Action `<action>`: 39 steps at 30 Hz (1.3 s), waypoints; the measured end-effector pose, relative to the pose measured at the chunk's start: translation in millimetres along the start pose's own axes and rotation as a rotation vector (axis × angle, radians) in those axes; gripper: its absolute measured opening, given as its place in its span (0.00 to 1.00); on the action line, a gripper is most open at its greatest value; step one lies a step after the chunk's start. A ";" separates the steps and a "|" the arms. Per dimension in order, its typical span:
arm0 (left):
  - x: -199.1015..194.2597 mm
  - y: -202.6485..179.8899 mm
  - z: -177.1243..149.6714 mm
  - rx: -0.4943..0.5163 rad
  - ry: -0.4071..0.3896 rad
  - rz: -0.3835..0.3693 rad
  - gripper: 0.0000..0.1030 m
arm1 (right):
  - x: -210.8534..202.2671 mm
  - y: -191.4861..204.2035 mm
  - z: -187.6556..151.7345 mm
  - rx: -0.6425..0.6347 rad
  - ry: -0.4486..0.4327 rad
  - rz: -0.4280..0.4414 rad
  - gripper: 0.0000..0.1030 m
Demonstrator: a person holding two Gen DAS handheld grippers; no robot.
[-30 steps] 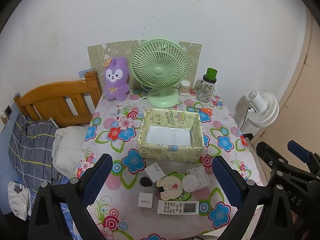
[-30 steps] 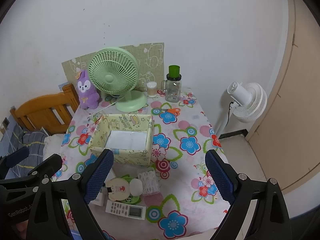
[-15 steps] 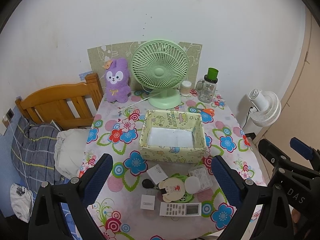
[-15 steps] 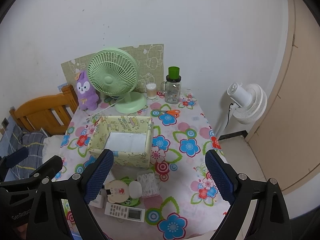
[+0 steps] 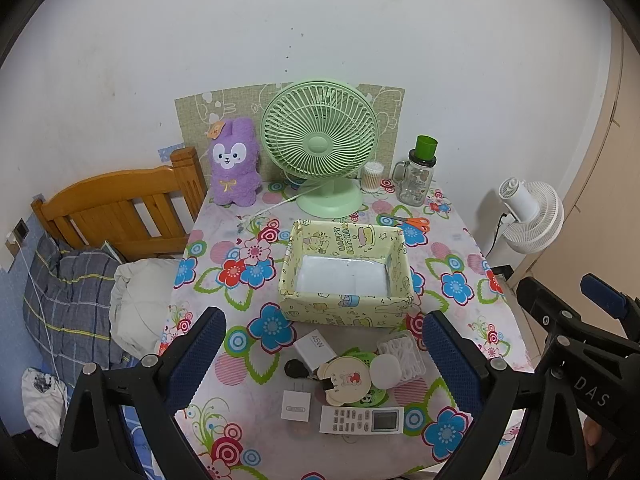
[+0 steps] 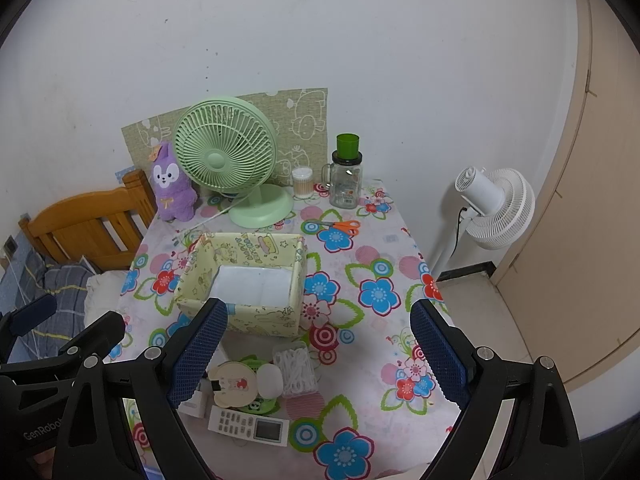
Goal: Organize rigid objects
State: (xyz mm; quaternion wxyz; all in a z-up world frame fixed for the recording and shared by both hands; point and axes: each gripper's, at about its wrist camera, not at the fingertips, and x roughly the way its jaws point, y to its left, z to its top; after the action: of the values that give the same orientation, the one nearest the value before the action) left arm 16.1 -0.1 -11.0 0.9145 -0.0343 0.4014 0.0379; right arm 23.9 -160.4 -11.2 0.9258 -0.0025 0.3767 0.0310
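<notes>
We held left tool [image 5: 323,354] and right tool [image 6: 316,354] above near edge of tabletop [image 5: 452,240], both spread wide, nothing gripped. Nearest us lay remote [image 5: 362,420], white plug [image 5: 296,406] just left of it. Behind those sat round mirror [image 5: 346,380], white charger block [image 5: 316,346], clear swab case [image 5: 402,354], bunched close. Beyond cluster stood empty yellow box [image 5: 346,312], mid-tabletop. Farthest back: scissors [image 5: 408,222], green fan [image 5: 320,148], purple plush [image 5: 234,162], jar [image 5: 418,176].
</notes>
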 end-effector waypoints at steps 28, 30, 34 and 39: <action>25.6 7.7 -15.2 -0.021 0.029 -0.004 0.96 | 33.3 10.5 -14.1 -0.029 0.053 0.042 0.92; 31.7 9.7 -18.3 -0.035 0.043 -0.020 0.97 | 39.7 9.1 -18.2 -0.019 0.057 0.064 0.92; 46.9 11.0 -28.5 -0.026 0.071 -0.011 0.97 | 51.9 10.8 -25.2 -0.026 0.068 0.084 0.92; 68.5 14.7 -41.5 -0.021 0.117 0.004 0.97 | 74.9 12.3 -36.6 -0.021 0.096 0.088 0.92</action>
State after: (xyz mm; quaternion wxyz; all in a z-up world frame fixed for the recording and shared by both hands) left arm 30.5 13.5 -90.0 0.8890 -0.0454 0.4538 0.0417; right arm 51.1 -145.1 -89.4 0.9043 0.0028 0.4201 0.0753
